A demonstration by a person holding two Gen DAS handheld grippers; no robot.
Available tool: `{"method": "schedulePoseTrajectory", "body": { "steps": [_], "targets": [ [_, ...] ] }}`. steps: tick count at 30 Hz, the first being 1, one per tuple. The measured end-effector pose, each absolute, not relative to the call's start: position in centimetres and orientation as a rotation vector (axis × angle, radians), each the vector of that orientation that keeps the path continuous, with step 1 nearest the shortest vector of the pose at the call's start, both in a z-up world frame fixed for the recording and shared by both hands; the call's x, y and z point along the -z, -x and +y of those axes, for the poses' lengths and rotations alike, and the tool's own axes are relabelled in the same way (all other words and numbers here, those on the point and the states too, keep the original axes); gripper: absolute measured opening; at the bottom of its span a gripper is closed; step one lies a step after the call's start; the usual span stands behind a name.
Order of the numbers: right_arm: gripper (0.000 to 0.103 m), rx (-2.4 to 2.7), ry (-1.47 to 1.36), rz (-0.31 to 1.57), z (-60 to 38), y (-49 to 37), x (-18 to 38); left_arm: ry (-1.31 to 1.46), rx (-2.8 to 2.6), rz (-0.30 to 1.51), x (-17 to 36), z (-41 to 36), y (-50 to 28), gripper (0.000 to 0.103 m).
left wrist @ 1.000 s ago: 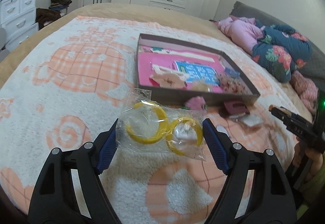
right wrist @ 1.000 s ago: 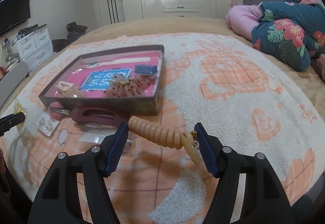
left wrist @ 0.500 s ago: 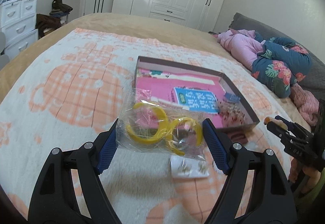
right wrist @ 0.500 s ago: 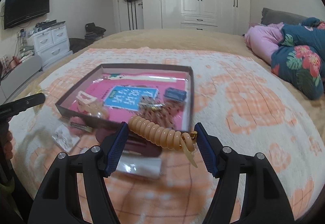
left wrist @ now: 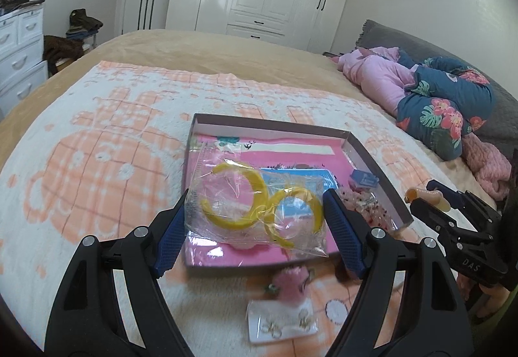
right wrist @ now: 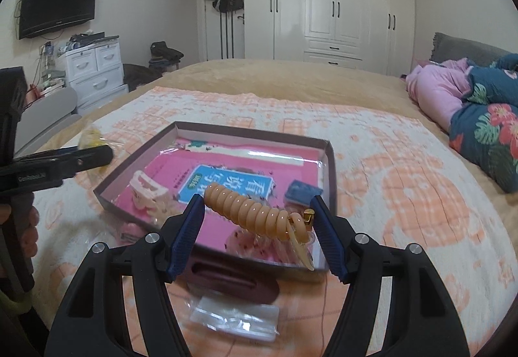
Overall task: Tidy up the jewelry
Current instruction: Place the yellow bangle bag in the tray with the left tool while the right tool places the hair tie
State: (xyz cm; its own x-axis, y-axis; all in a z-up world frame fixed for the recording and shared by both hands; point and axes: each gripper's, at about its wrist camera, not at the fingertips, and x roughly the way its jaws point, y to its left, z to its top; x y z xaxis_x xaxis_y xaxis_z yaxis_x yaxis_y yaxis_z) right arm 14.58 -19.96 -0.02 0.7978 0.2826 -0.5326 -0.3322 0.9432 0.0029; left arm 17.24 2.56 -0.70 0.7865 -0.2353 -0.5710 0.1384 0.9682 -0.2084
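Note:
My left gripper (left wrist: 255, 221) is shut on a clear bag of yellow hoop earrings (left wrist: 255, 211) and holds it above the near part of the shallow box (left wrist: 377, 169), which has a pink lining. My right gripper (right wrist: 257, 217) is shut on a tan spiral hair tie (right wrist: 252, 214) and holds it above the box's (right wrist: 330, 156) near edge. The box holds a blue card (right wrist: 226, 184), a cream hair claw (right wrist: 145, 190), a small blue item (right wrist: 302, 192) and a speckled pink piece (left wrist: 365, 208).
On the blanket in front of the box lie an earring card (left wrist: 281, 323), a pink fluffy piece (left wrist: 291, 284), a dark maroon hair clip (right wrist: 233, 284) and a clear packet (right wrist: 236, 315). Pink and floral bedding (left wrist: 430, 98) lies at the right. Wardrobes (right wrist: 323, 1) stand behind.
Both grippers have risen and moved forward with their loads, from over the blanket in front of the box to above the box's near part.

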Motion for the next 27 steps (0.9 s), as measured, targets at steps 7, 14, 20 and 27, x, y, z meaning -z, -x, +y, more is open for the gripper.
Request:
{"method": "schedulePoseTrajectory", "body": {
  "steps": [7, 14, 20, 27],
  "targets": [
    [0.065, -0.354, 0.107, 0.581, -18.8, -16.4, 0.8, 0.139, 0.203, 0.656, 1.1, 1.9, -20.2, 0.070],
    [0.065, -0.363, 0.120, 0.638, -17.9, -17.6, 2.7, 0.123, 0.201, 0.686, 1.8, 1.2, -22.9, 0.070],
    [0.065, -0.392, 0.121, 0.691, -17.0, -18.1, 4.0, 0.131, 0.204, 0.733, 3.1, 0.9, -25.0, 0.070],
    [0.066, -0.437, 0.116, 0.724, -15.9, -18.0, 4.8, 0.117, 0.202, 0.769, 4.2, 0.4, -26.3, 0.070]
  ]
}}
